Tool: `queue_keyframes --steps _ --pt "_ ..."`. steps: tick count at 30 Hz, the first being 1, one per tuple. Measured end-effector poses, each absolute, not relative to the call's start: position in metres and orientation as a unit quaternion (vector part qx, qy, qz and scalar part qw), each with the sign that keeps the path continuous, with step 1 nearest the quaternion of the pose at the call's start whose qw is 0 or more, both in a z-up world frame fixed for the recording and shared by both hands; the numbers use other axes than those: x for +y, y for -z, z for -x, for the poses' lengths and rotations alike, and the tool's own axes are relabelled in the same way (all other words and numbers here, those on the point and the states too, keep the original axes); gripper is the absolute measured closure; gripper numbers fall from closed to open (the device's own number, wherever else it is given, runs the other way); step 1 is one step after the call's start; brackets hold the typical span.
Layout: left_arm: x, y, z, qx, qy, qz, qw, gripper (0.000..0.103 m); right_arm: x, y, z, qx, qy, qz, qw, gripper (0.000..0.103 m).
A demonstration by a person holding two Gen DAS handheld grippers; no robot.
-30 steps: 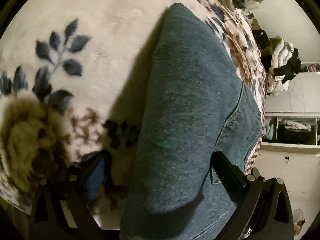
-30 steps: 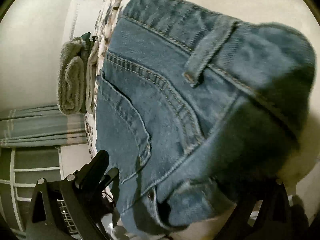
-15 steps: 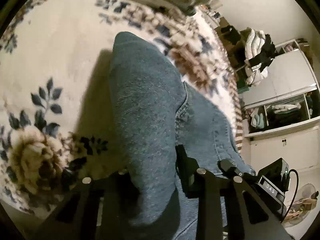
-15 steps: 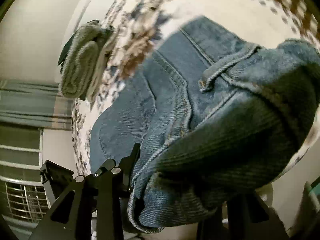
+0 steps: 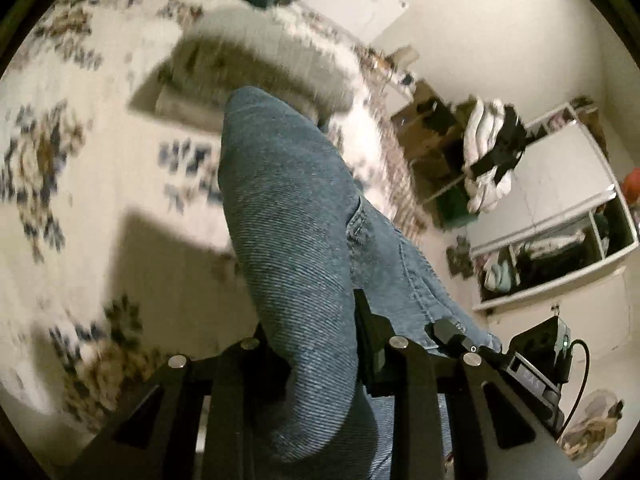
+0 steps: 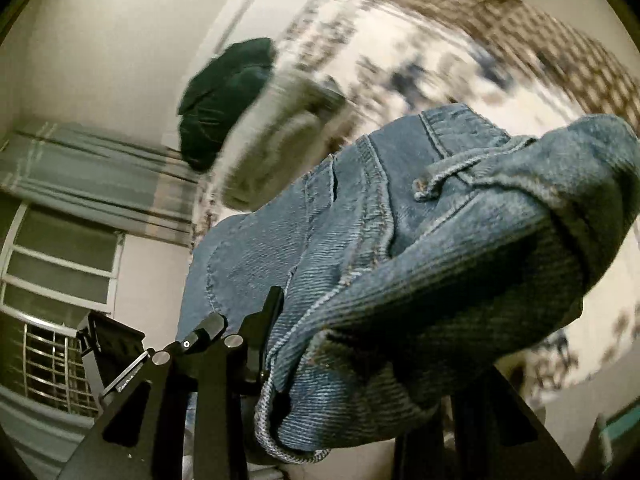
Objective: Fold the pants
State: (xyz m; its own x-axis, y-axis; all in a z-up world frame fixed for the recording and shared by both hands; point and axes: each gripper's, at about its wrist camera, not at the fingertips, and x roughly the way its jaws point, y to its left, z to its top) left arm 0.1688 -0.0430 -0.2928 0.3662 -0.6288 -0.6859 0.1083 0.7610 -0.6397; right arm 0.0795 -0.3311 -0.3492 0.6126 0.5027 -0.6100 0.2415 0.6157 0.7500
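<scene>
The pants are blue jeans (image 5: 292, 232), lifted off the floral blanket (image 5: 80, 184). My left gripper (image 5: 316, 344) is shut on a thick fold of the denim, which stands up between its fingers. In the right wrist view the jeans (image 6: 400, 248) show the waistband, a belt loop and a back pocket. My right gripper (image 6: 360, 344) is shut on the bunched waistband, which spills over its right finger and hides it. The other gripper (image 5: 532, 364) shows at the lower right of the left wrist view, beyond the denim.
A grey folded towel (image 6: 280, 136) and a dark green cushion (image 6: 224, 96) lie on the bed's far side. A rack with hanging clothes (image 5: 492, 152) and white cabinets (image 5: 560, 240) stand to the right. A window with curtains (image 6: 80, 184) is at the left.
Both grippers went from open around the denim to shut on it, then rose with the jeans. The blanket has dropped away and blurs with the motion.
</scene>
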Motion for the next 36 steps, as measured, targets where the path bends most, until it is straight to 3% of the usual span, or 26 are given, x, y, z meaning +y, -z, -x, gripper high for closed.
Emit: queue_keyframes --steps 10,19,22,24,26,30,35,36 --pt "-0.011 0.225 -0.355 0.449 0.246 0.281 0.812 0.079 -0.298 0.261 -0.285 0.372 -0.104 -0.412 0.825 0.066" --pt "0.018 0.283 -0.527 0.457 0.24 0.274 0.811 0.079 -0.264 0.31 -0.465 0.379 -0.097 -0.406 0.826 0.066" --pt "0.023 0.326 -0.548 0.498 0.222 0.26 0.797 0.079 -0.251 0.355 -0.497 0.428 -0.082 -0.407 0.803 0.065" --pt "0.029 0.36 -0.551 0.527 0.211 0.245 0.786 0.077 -0.25 0.391 -0.505 0.491 -0.075 -0.425 0.757 0.055" --pt "0.039 0.375 -0.547 0.537 0.207 0.248 0.779 0.072 -0.256 0.4 -0.495 0.495 -0.088 -0.449 0.739 0.051" --pt "0.063 0.359 -0.522 0.525 0.196 0.244 0.791 0.068 -0.271 0.387 -0.462 0.48 -0.072 -0.463 0.741 0.045" --pt "0.066 0.35 -0.503 0.517 0.179 0.226 0.806 0.067 -0.282 0.38 -0.45 0.473 -0.022 -0.438 0.764 0.048" --pt "0.066 0.355 -0.509 0.522 0.169 0.215 0.808 0.062 -0.28 0.382 -0.452 0.48 -0.012 -0.422 0.769 0.05"
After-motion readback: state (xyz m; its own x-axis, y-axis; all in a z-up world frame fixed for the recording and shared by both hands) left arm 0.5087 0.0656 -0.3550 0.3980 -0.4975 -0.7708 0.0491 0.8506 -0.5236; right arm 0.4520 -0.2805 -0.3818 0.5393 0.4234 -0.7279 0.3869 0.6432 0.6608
